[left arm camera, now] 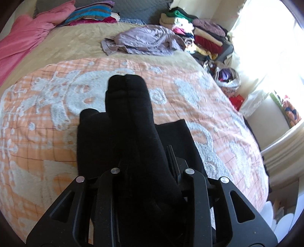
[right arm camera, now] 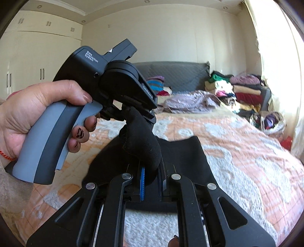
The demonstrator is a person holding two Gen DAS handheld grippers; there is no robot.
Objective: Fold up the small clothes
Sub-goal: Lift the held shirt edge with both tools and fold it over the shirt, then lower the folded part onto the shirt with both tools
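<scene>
A black sock [left arm camera: 127,106] lies lengthwise between the fingers of my left gripper [left arm camera: 146,159], its two rounded ends sticking out forward over the orange and white bedspread [left arm camera: 57,95]. The sock hides most of the fingers. In the right wrist view a hand holds the left gripper [right arm camera: 131,114] up at the left. The sock [right arm camera: 140,140] hangs from it down into my right gripper [right arm camera: 152,171], whose blue pads are shut on the lower end. Beneath both lies a flat black cloth [right arm camera: 182,157] [left arm camera: 176,133] on the bed.
A crumpled lilac garment [left arm camera: 144,39] lies farther up the bed. Stacked folded clothes [left arm camera: 199,32] and a bag [left arm camera: 228,77] sit beside the right edge near the bright curtain. A pink blanket [left arm camera: 22,38] and striped pillows [left arm camera: 91,13] are at the far left. A wardrobe [right arm camera: 38,57] stands behind.
</scene>
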